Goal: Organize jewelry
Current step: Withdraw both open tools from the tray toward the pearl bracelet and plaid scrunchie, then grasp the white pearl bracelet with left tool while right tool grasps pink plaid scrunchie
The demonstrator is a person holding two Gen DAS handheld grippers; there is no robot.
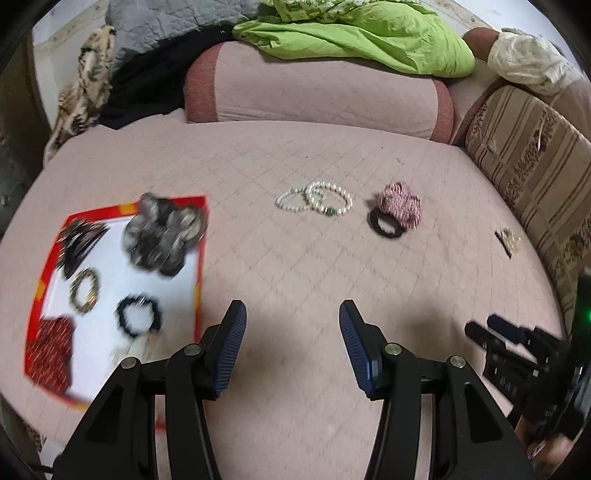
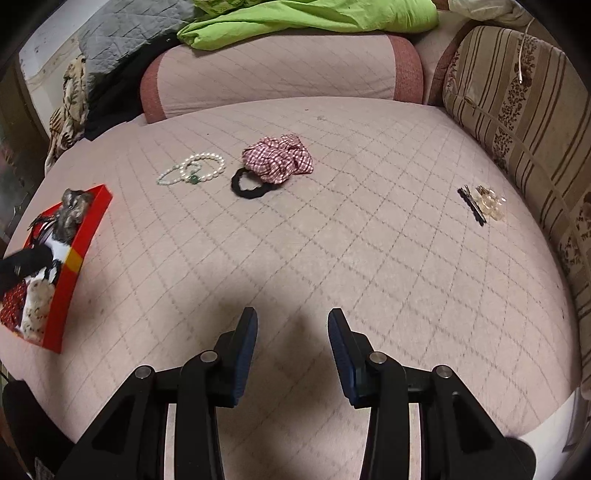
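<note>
A red-rimmed box (image 1: pixel 201 254) lies at the left on the pink quilted bed; it holds a grey scrunchie (image 1: pixel 162 232), a beaded bracelet (image 1: pixel 85 291), a black hair tie (image 1: pixel 138 319), a dark clip and red fabric. Pearl bracelets (image 1: pixel 314 201) (image 2: pixel 192 172) lie mid-bed. Beside them sit a red checked scrunchie (image 1: pixel 400 205) (image 2: pixel 279 157) and a black hair tie (image 1: pixel 386 227) (image 2: pixel 251 186). Far right lie a black hairpin and clear clips (image 2: pixel 482 205) (image 1: pixel 508 240). My left gripper (image 1: pixel 291 314) is open and empty just right of the box. My right gripper (image 2: pixel 291 319) is open over bare quilt, nothing between its fingers.
A pink bolster (image 2: pixel 277 74) with green cloth (image 2: pixel 314 18) on it lies at the back. A striped cushion (image 2: pixel 517 122) lines the right side. Grey and patterned fabrics (image 1: pixel 147 33) pile at the back left. The right gripper's body (image 1: pixel 517 350) shows low right in the left wrist view.
</note>
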